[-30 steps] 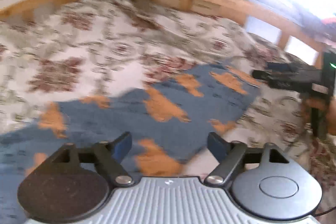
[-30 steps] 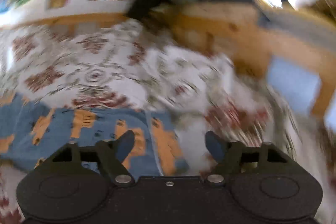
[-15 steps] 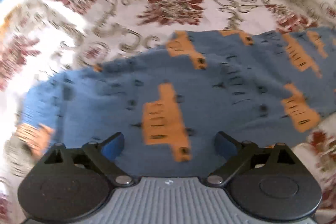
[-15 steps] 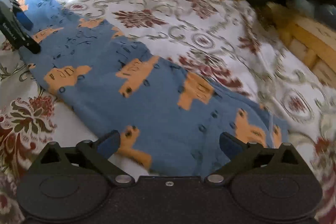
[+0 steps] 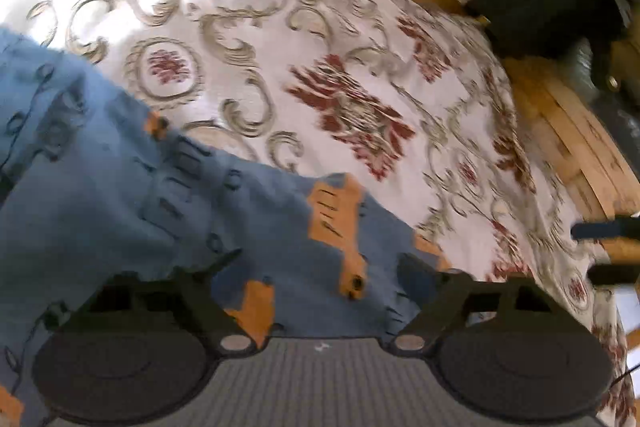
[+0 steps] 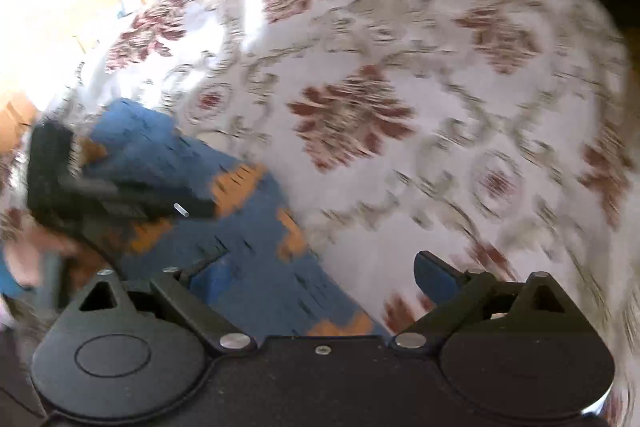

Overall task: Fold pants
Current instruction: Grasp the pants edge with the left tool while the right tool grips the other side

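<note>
- White bedspread (image 5: 312, 39) with dark-red flowers and grey scrolls covers a bed with a pale wooden frame (image 5: 568, 143)
- Beyond the frame's far corner sits a dark bag (image 5: 556, 7), below a wall with colourful pictures
- Blue pants (image 5: 120, 195) with orange patches lie on the bedspread, near its front-left part
- Left gripper (image 5: 316, 267) hovers over the pants, jaws wide, holding nothing
- Right gripper (image 6: 324, 271) is over the pants' edge, jaws wide and empty; this view is blurred
</note>
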Available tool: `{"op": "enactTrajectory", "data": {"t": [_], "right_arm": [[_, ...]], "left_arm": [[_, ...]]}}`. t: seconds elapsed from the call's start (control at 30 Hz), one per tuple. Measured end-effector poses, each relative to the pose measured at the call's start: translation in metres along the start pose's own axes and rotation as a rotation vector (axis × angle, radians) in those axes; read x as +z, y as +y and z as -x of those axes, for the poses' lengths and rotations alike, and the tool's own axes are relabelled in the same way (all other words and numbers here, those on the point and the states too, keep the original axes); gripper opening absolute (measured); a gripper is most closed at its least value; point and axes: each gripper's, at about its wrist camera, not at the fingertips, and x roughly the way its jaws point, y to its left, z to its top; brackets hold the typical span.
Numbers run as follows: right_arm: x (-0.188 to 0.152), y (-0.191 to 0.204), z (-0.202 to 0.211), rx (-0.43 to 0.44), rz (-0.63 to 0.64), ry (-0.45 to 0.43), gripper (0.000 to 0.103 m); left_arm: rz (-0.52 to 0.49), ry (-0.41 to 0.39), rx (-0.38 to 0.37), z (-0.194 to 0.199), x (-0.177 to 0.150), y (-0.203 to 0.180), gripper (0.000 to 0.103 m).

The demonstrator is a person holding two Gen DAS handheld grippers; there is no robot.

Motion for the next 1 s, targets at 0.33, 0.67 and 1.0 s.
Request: {"op": "enactTrajectory", "data": {"t": [0.33,0.67,1.0], "right_arm": [[0.063,-0.003,-0.123,0.297,-0.136,0.075,0.053],[0.07,0.008,-0.168,0.268,-0.065,0.106,0.005],[0.066,0.007,-0.165,0.171,-0.017,0.013,0.006]], "left_arm": [[-0.128,-0.044,0.183,-0.005,-0.016,-0.014,0.036],[-0.141,-0.064,0.192,-0.001,-0.02,-0.015,0.034],[-0.169,-0.069,0.207,-0.001,-0.02,-0.014,0.028]]}}
